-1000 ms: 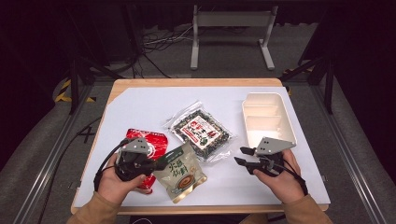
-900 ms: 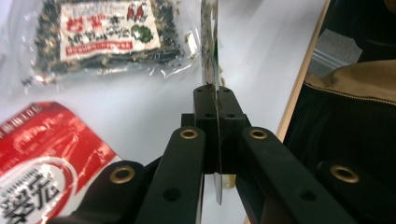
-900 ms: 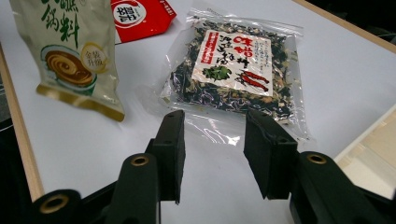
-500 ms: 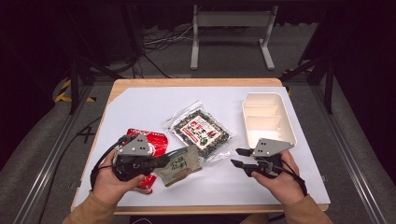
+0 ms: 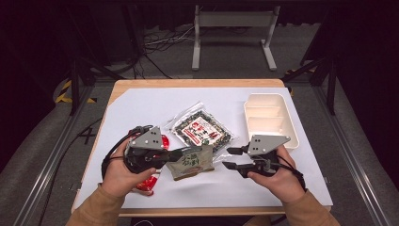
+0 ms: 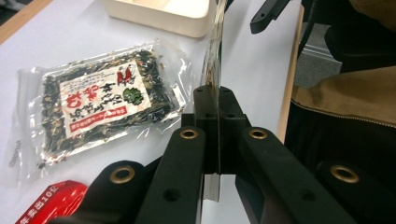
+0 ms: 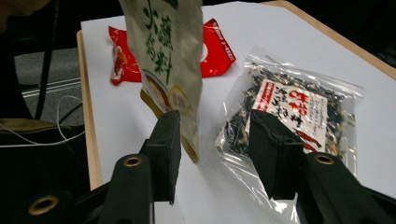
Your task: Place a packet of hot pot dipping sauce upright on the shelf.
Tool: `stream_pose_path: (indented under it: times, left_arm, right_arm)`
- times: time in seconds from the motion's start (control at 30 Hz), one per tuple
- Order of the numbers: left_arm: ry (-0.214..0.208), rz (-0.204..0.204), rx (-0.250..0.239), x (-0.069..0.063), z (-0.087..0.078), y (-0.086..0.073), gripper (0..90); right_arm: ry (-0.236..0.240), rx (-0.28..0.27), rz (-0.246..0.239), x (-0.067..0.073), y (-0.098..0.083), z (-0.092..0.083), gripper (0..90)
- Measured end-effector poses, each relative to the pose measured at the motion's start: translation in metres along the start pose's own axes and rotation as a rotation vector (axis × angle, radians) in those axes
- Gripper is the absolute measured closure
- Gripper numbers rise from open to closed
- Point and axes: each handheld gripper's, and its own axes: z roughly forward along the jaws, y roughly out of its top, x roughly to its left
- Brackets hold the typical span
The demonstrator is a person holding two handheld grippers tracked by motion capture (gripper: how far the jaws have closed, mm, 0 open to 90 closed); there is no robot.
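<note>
My left gripper (image 5: pixel 178 154) is shut on the edge of a beige and green snack packet (image 5: pixel 194 161), which it holds off the table at the front middle. In the left gripper view the packet (image 6: pixel 215 65) stands edge-on between the closed jaws of the gripper (image 6: pixel 218 100). My right gripper (image 5: pixel 230 157) is open, a short way to the right of the packet, its jaws pointing at it. In the right gripper view the packet (image 7: pixel 168 56) hangs just ahead of the gripper (image 7: pixel 217 126), closer to its left jaw.
A clear bag of dark seaweed mix (image 5: pixel 202 132) lies mid-table, and a red packet (image 5: pixel 147 182) lies partly under the left hand. A white compartment tray (image 5: pixel 270 117) stands at the right. White paper (image 5: pixel 141 106) covers the wooden table.
The left gripper has raised the beige packet off the table and carried it slightly right. The right gripper has moved left toward it, still open.
</note>
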Motion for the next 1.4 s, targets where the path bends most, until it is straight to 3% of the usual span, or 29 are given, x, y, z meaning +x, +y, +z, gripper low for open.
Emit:
stream_pose_path:
  times: [0.2, 0.4, 1.17, 1.4]
  left_arm:
    - [-0.019, 0.013, 0.031, 0.001, 0.008, 0.000, 89.8]
    - [-0.028, 0.017, 0.041, -0.003, 0.012, 0.000, 89.8]
    - [-0.051, 0.052, 0.074, -0.013, 0.023, 0.005, 89.7]
    - [-0.059, 0.051, 0.079, -0.013, 0.026, 0.005, 89.7]
  right_arm:
    - [0.040, 0.032, -0.054, 0.003, 0.017, 0.008, 53.7]
    - [0.052, 0.045, -0.077, 0.007, 0.025, 0.015, 54.5]
    - [0.153, 0.197, -0.148, 0.009, 0.037, 0.047, 64.3]
    - [0.187, 0.236, -0.169, 0.011, 0.038, 0.055, 71.5]
